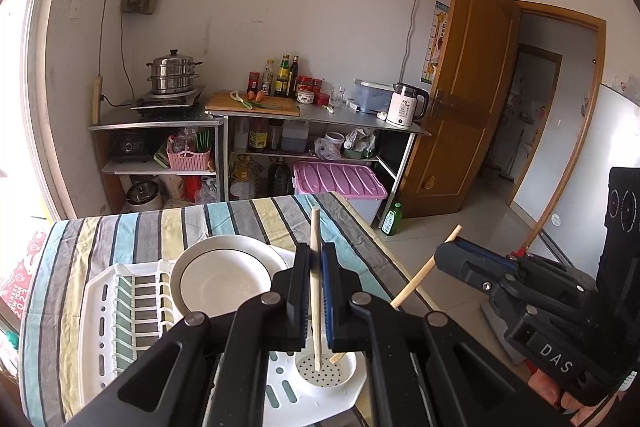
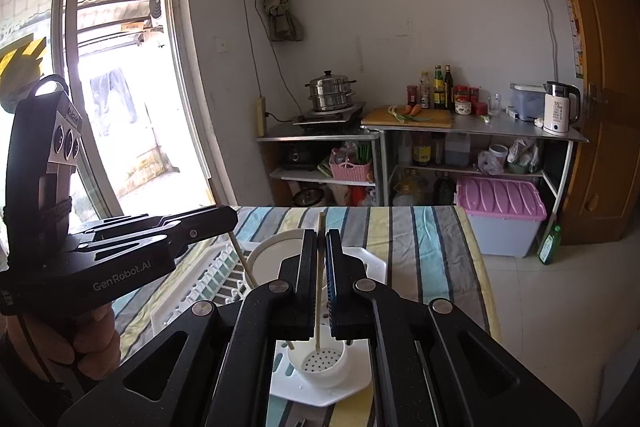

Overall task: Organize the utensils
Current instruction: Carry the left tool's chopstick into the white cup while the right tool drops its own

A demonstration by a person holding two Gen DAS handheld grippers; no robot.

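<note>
My left gripper (image 1: 317, 259) is shut on a wooden chopstick (image 1: 315, 291) held nearly upright, its lower tip inside the white perforated utensil cup (image 1: 325, 373) of the dish rack (image 1: 100, 311). My right gripper (image 2: 319, 247) is shut on a second chopstick (image 2: 319, 291), its tip also in the cup (image 2: 323, 365). In the left wrist view the right gripper (image 1: 448, 253) comes in from the right with its chopstick (image 1: 424, 269) slanting down to the cup. In the right wrist view the left gripper (image 2: 228, 217) shows at left with its chopstick (image 2: 244, 259).
A white plate (image 1: 224, 277) with a dark rim stands in the rack. The rack sits on a striped tablecloth (image 1: 248, 215). Behind are metal shelves with a steamer pot (image 1: 174, 73), cutting board (image 1: 254, 103), bottles and a kettle (image 1: 408, 105). A wooden door (image 1: 468, 87) stands open at right.
</note>
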